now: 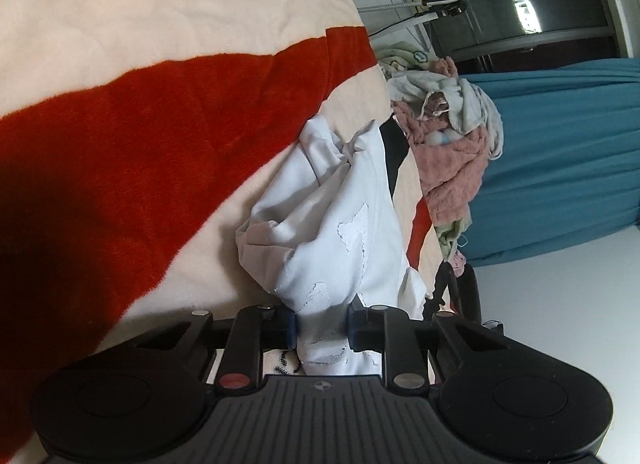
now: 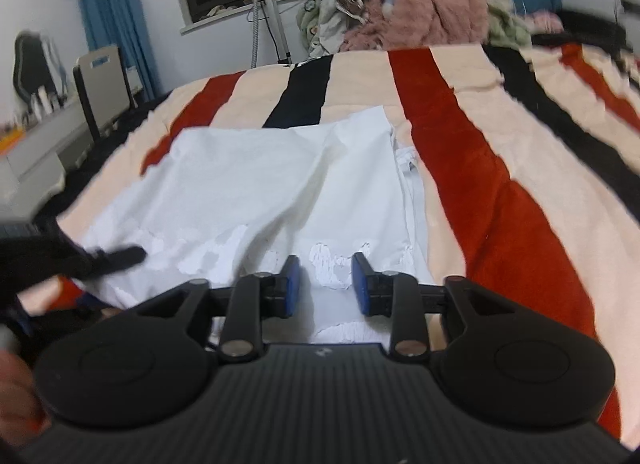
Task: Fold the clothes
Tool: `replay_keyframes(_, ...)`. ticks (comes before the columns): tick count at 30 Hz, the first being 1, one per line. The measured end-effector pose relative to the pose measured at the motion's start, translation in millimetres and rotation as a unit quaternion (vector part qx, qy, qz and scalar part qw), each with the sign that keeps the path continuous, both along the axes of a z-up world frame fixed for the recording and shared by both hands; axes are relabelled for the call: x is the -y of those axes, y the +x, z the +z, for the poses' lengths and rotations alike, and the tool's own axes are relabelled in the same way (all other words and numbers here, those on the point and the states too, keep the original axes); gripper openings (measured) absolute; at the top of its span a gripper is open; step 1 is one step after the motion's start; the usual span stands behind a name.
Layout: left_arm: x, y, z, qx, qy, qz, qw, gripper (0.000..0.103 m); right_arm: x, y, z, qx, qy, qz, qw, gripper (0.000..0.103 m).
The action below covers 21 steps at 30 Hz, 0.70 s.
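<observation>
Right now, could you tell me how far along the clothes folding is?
Early. Done: the white garment lies spread on the striped blanket, not yet folded. In hand: the left gripper has pinched a bunch of its fabric; the right gripper stands open over its near edge. Left: all the folds, plus the heap of clothes at the far end.

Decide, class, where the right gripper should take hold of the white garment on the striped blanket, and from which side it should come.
Probably the near hem of the white garment, coming in low from the near side. That edge lies right under the open right gripper, while the cloth beyond lies flat, offering no lip. The left gripper already pinches a bunched part.
</observation>
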<state>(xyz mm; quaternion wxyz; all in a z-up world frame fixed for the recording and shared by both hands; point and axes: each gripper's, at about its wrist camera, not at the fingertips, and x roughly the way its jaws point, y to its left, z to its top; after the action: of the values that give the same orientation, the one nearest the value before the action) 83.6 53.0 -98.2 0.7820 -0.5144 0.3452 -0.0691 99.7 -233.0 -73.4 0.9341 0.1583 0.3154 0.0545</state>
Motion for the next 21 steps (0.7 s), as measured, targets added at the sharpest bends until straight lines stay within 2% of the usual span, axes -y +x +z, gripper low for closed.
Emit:
replay_keyframes(1, 0.2, -0.7, 0.2, 0.001, 0.0, 0.0, 1.0, 0.023, 8.2, -4.0, 2.1, -0.002, 0.057, -0.006, 0.998, 0.074)
replay_keyframes(3, -1.1, -3.9, -0.4, 0.001, 0.001, 0.0, 1.0, 0.023, 23.8, -13.1, 4.5, -0.005, 0.174, -0.017, 0.985, 0.098)
replay_keyframes(5, -1.4, -4.6, -0.6, 0.001, -0.002, 0.0, 1.0, 0.023, 30.8, -20.7, -3.0, -0.021, 0.271, -0.016, 0.962, 0.098)
replay_keyframes(7, -2.3, -4.0, -1.4, 0.001, -0.004, 0.0, 1.0, 0.023, 33.7, -25.7, -14.4, -0.043, 0.352, -0.01, 0.935, 0.098)
replay_keyframes(10, -2.8, -3.2, -2.6, 0.002, -0.009, 0.002, 1.0, 0.023, 30.8, -20.9, -41.0, -0.09, 0.422, -0.007, 0.902, 0.098)
replay_keyframes(12, -3.7, -3.5, -4.0, 0.005, -0.015, 0.005, 0.9999, 0.023, 36.5, -18.7, -57.5, -0.1, 0.447, -0.037, 0.888, 0.097)
replay_keyframes(14, -4.8, -3.5, -6.2, 0.006, -0.026, 0.009, 0.9996, 0.022, 48.4, -19.0, -70.9, -0.09, 0.476, -0.076, 0.871, 0.089)
replay_keyframes(16, -6.8, -3.5, -9.3, 0.005, -0.041, 0.012, 0.9991, 0.022, 60.4, -21.4, -77.3, -0.078, 0.485, -0.117, 0.863, 0.067)
replay_keyframes(19, -7.2, -4.0, -12.8, 0.007, -0.052, 0.014, 0.9985, 0.022, 69.6, -20.8, -83.7, -0.053, 0.481, -0.148, 0.862, 0.066)
replay_keyframes(20, -7.0, -3.4, -14.0, 0.007, -0.054, 0.015, 0.9984, 0.022, 67.5, -18.6, -83.8, -0.049, 0.475, -0.144, 0.867, 0.066)
replay_keyframes(21, -7.2, -3.2, -15.0, 0.007, -0.058, 0.015, 0.9982, 0.022, 64.5, -16.3, -81.3, -0.047, 0.459, -0.138, 0.877, 0.066)
